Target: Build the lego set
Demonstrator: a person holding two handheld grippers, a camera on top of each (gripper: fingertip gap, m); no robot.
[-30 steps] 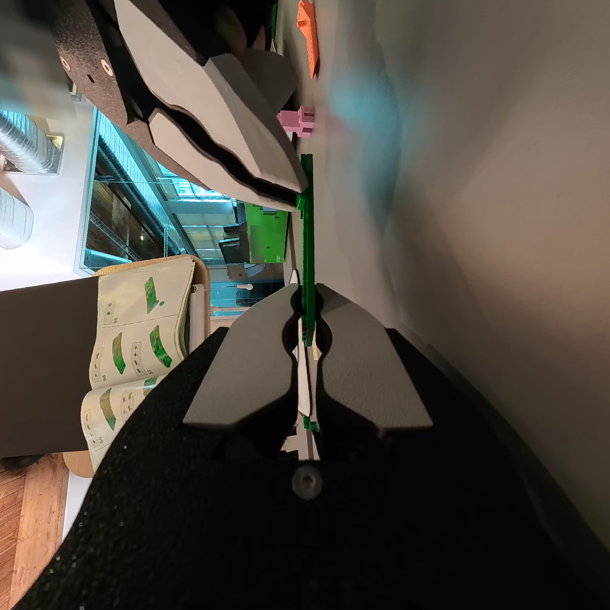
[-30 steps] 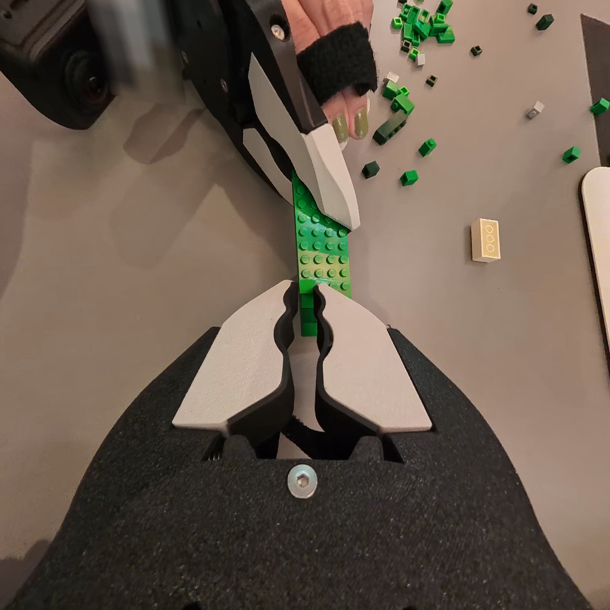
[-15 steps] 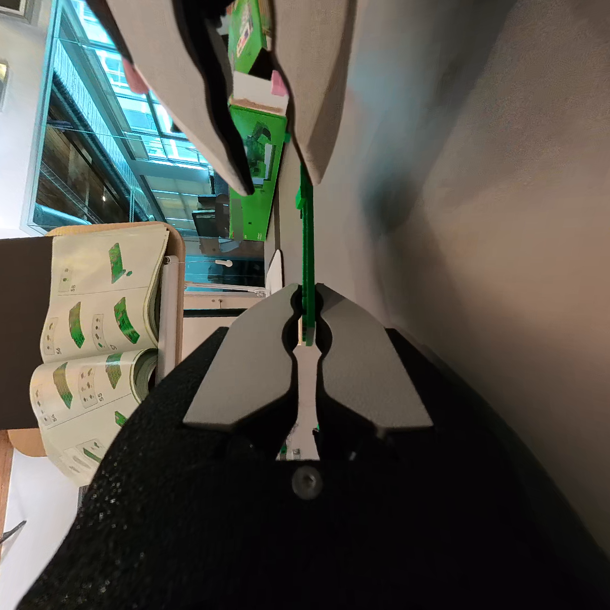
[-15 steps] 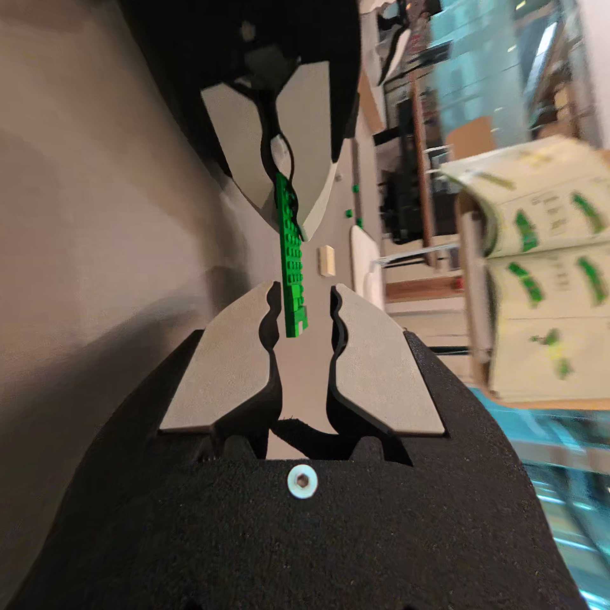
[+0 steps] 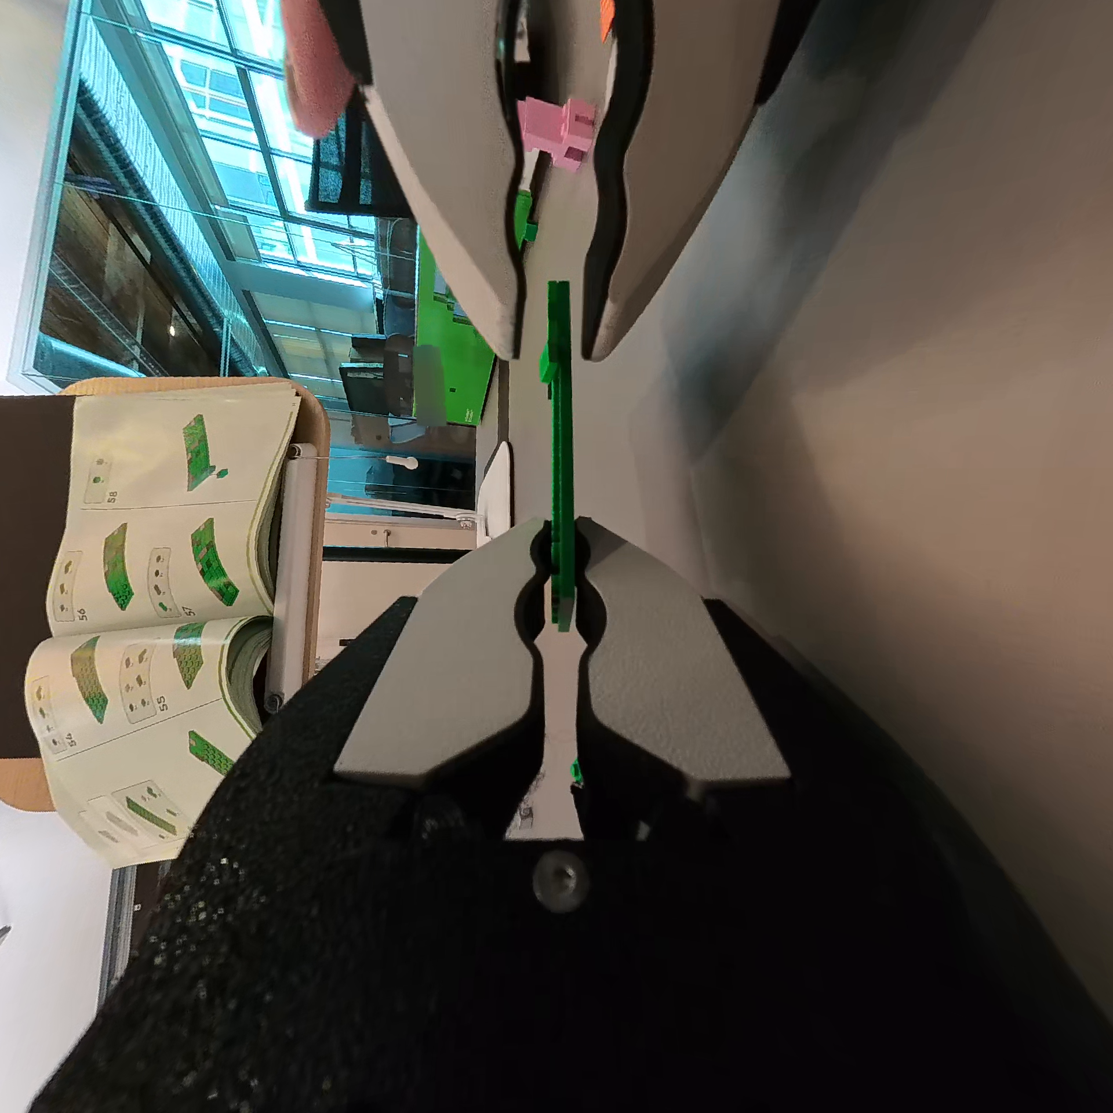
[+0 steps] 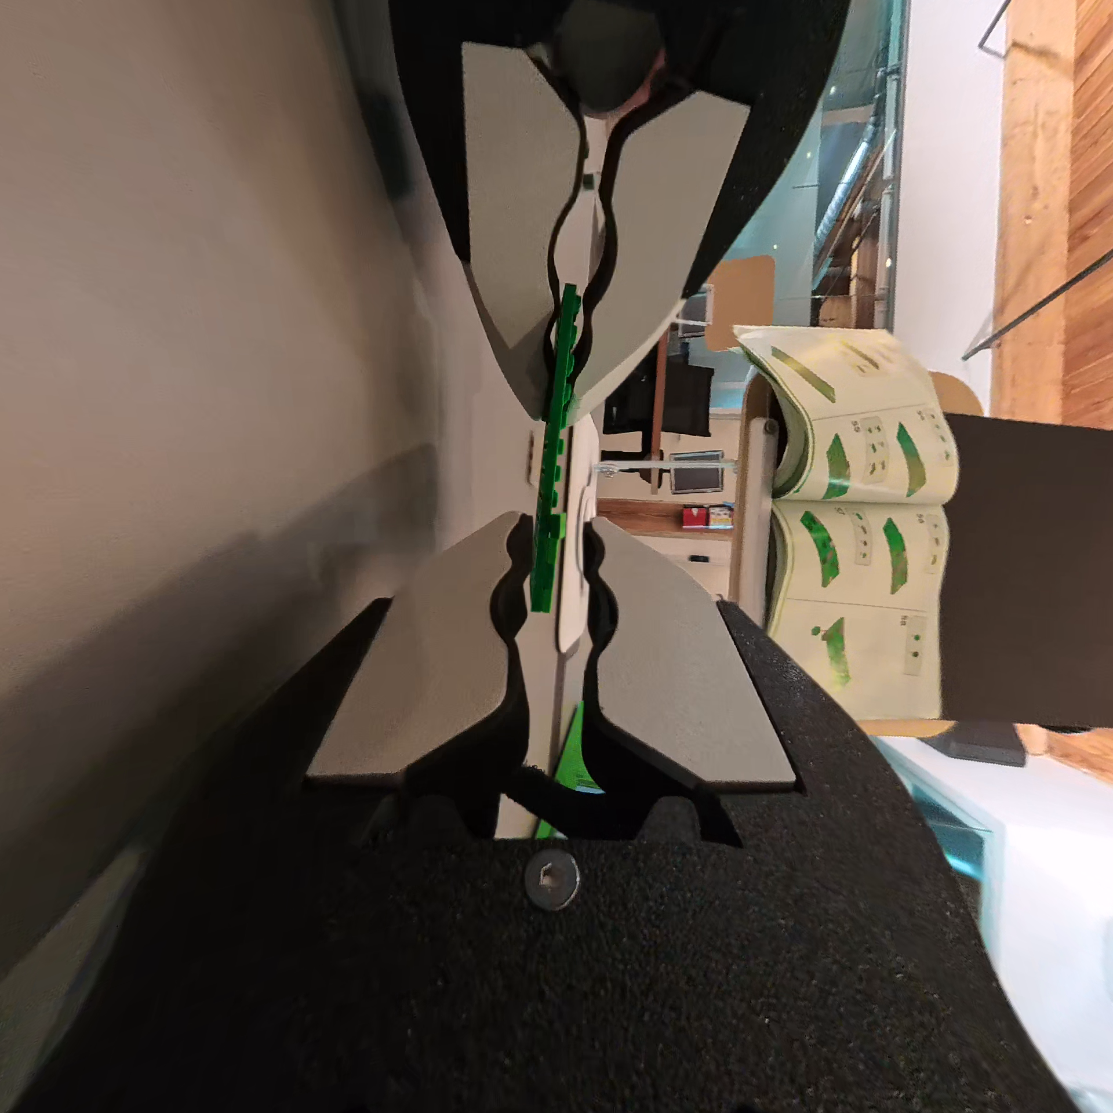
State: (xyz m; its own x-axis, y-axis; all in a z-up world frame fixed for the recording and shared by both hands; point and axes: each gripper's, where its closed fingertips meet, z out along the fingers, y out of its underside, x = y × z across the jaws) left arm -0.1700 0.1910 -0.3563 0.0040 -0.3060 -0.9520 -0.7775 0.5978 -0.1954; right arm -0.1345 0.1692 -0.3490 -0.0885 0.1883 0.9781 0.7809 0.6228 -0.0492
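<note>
The left gripper [image 5: 561, 530] pinches one end of the green Lego plate [image 5: 560, 458], held edge-on above the grey table [image 5: 903, 421]; the right gripper [image 6: 557, 530] stands spread around its far end, not gripping. Seemingly a handover or regrip: next, the right should close squarely on the plate

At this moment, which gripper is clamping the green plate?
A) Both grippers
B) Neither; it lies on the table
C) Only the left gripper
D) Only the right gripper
C: the left gripper has its fingers pressed on the green plate, while the right gripper shows clear gaps on both sides of the plate's end.
</note>
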